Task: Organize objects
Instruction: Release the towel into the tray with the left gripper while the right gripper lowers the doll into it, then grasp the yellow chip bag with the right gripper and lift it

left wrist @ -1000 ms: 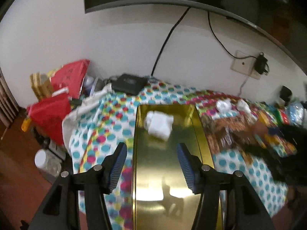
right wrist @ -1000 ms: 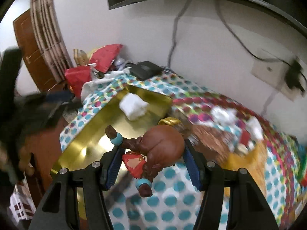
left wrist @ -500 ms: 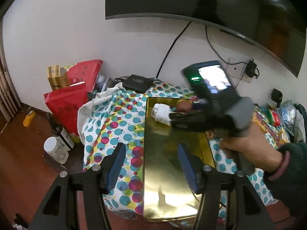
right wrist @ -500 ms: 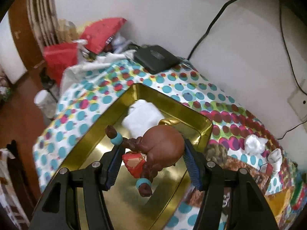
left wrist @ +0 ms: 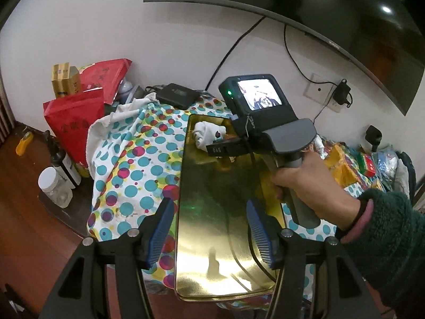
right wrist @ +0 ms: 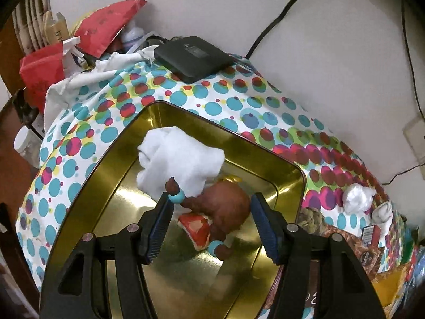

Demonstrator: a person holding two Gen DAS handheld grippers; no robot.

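Right gripper (right wrist: pixel 209 223) clamps our brown braided doll head (right wrist: pixel 225 207) above the gold metal tray (right wrist: pixel 265 154); left gripper (left wrist: pixel 209 228) stands open, empty. We judge a careless release could roll it onto the white folded cloth (right wrist: pixel 178 159).

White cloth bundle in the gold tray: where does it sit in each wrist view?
Left wrist: white cloth bundle at the far end of the gold tray, upper centre, just left of the right gripper's body.
Right wrist: centre, just beyond the brown doll.
Shared landmark: black box by the wall.
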